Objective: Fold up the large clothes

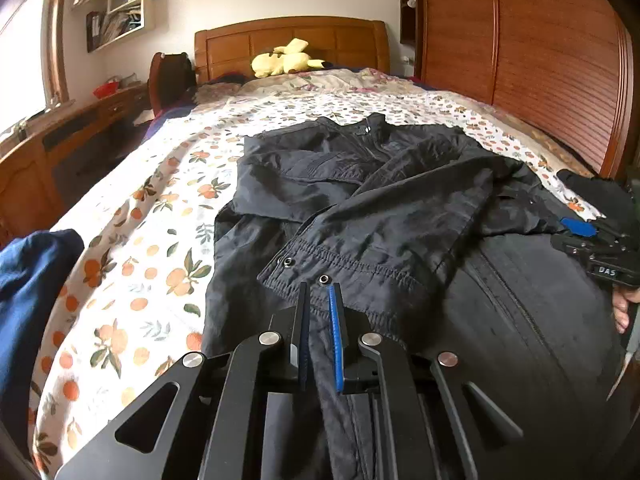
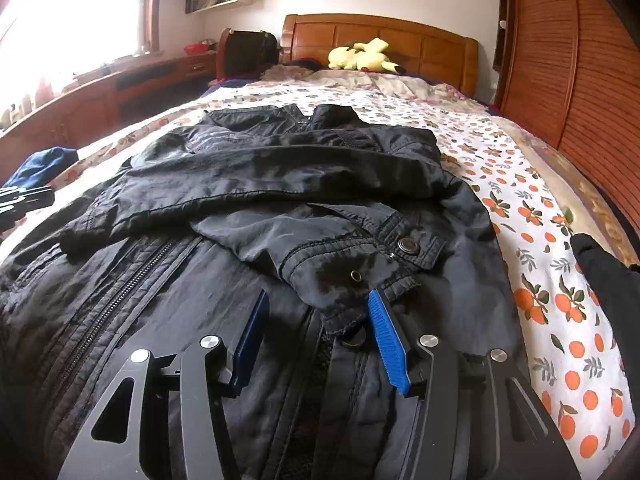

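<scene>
On the bed (image 1: 132,184), spread with an orange-print sheet (image 2: 560,308), a blue garment (image 1: 36,288) lies bunched at the left edge. Across the middle of the bed, from near its foot toward the headboard (image 1: 292,40), lies the black jacket (image 1: 400,208), front up, collar toward the headboard, both sleeves folded in over the chest so that they cross. The zipper (image 2: 108,304) runs down the lower front. One elastic cuff with a snap (image 1: 289,262) rests on the jacket's lower front, just ahead of the left hand-held gripper (image 1: 320,292). That hand-held gripper's jaws stand narrow, a slim gap between the blue pads, with nothing clamped; its tips sit right at the cuff's hem, though whether they touch it is hard to tell. Further right, the right hand-held gripper (image 2: 320,300) hovers over the other sleeve's cuff (image 2: 360,276), jaws about half spread and gripping nothing, the cuff's end lying between the fingers. Its blue pad (image 2: 388,344) is beside a metal button (image 2: 407,245). A dark sleeve (image 2: 608,280) shows at the right edge. By the headboard sits a yellow plush toy (image 2: 362,58).
</scene>
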Demonstrator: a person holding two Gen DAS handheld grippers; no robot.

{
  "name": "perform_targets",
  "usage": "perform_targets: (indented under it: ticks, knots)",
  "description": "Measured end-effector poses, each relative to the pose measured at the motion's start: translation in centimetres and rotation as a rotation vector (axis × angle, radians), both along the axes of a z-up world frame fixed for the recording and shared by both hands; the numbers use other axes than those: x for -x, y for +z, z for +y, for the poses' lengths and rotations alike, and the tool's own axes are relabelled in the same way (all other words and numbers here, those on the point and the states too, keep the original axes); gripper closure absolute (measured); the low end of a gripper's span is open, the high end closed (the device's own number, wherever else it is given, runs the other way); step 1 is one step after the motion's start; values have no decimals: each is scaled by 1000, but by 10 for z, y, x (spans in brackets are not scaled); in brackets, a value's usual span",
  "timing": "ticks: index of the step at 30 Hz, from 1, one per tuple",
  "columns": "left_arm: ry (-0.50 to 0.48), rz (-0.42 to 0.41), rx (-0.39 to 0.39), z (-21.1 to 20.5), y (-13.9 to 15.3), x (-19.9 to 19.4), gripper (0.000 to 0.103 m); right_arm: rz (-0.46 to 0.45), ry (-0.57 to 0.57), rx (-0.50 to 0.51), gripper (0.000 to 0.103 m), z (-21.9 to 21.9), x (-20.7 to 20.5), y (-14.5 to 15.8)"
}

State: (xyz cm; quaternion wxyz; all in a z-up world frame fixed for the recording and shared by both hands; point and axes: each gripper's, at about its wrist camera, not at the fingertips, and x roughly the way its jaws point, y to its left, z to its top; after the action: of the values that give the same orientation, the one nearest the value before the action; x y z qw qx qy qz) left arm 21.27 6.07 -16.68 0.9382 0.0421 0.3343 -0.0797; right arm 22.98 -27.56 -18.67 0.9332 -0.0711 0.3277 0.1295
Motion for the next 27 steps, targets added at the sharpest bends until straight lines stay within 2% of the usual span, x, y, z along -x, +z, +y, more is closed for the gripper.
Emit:
perform_targets:
  ticks: [4,9,16,22,23,24,27]
  knots:
    - [-11,12,28,-3,0,4,91,-8,-4,11,53,3,1,-1]
    - [-39,19,33,-20,-4,5,69,-16,-7,25,53,5,2,-2]
    - [-66,95,24,-42,-25,0,67,-16,-7,24,53,5,2,-2]
    - [-51,140,-5,-51,-37,-8,67,-17,-3,10,53,4,3,-1]
    - [-55,151,8,-51,-37,-9,77,-17,-2,5,53,3,3,0]
    - [-62,163,22,-51,-37,-9,94,-15,-2,2,53,3,3,0]
    - [-68,161,39,-53,-29,1,96,-9,0,-3,52,3,2,0]
